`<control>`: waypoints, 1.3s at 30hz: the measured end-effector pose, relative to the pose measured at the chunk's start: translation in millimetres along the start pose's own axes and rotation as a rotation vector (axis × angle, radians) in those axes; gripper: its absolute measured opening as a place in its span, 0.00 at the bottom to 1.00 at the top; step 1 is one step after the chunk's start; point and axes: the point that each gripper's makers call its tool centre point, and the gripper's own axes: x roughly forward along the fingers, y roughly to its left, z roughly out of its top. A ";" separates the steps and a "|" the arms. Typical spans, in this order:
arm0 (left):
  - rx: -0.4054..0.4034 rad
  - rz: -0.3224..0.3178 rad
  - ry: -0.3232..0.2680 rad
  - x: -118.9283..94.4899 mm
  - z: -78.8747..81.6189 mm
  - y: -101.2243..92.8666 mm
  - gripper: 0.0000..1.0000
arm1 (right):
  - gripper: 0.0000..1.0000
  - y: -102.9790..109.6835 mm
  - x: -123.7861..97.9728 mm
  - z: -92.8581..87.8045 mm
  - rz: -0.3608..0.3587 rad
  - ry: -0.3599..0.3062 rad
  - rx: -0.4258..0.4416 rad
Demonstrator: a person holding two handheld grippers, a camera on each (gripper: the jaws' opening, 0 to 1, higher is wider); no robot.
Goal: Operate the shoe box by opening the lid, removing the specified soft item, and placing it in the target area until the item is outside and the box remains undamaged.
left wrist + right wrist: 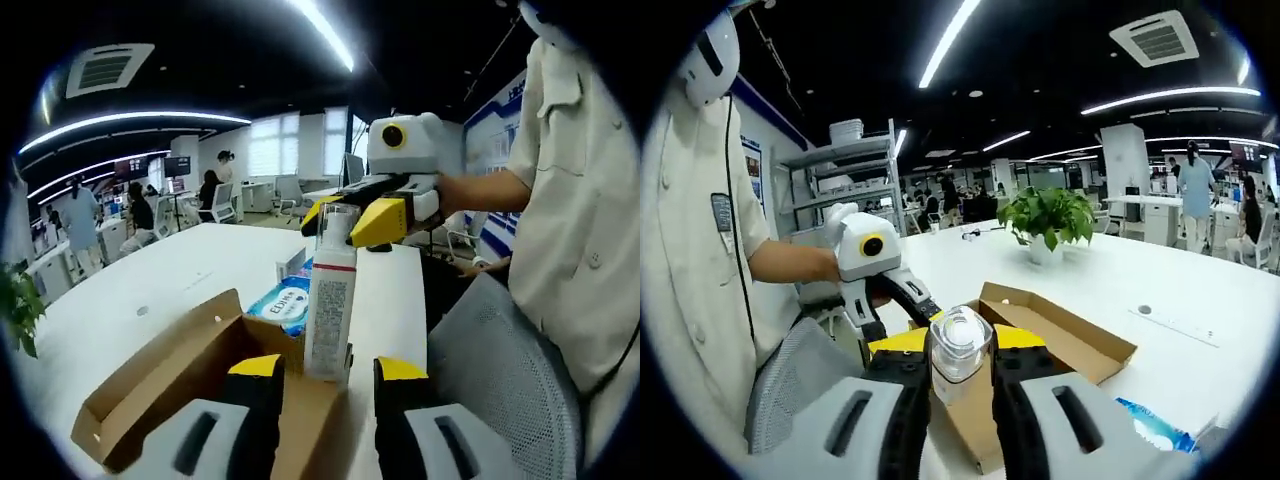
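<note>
Brown cardboard shoe box (170, 385) sits open on the white table (130, 300). 1 clear bottle (958, 350) stands up from it, squeezed by the right gripper (960, 375). The left gripper (328, 375) is open just beside it. Blue wipes pack (285, 303) lies behind; its words are too small. A potted plant (1048, 222) stands far off.

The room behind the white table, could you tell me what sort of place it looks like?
Most likely an open-plan office. Long white desks with office chairs run under strip ceiling lights, people stand or sit at workstations, and a potted plant sits on the white table.
</note>
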 end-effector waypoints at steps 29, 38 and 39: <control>-0.103 0.238 0.022 -51.5 -28.6 29.2 0.73 | 0.20 -110.3 -50.0 31.2 -0.197 0.007 -0.097; -0.131 0.303 -0.003 -66.4 -32.5 41.1 0.82 | 0.20 -137.2 -44.3 20.7 -0.229 0.047 -0.117; -0.132 0.310 -0.006 -68.1 -32.9 42.3 0.83 | 0.20 -139.5 -43.8 19.4 -0.232 0.051 -0.118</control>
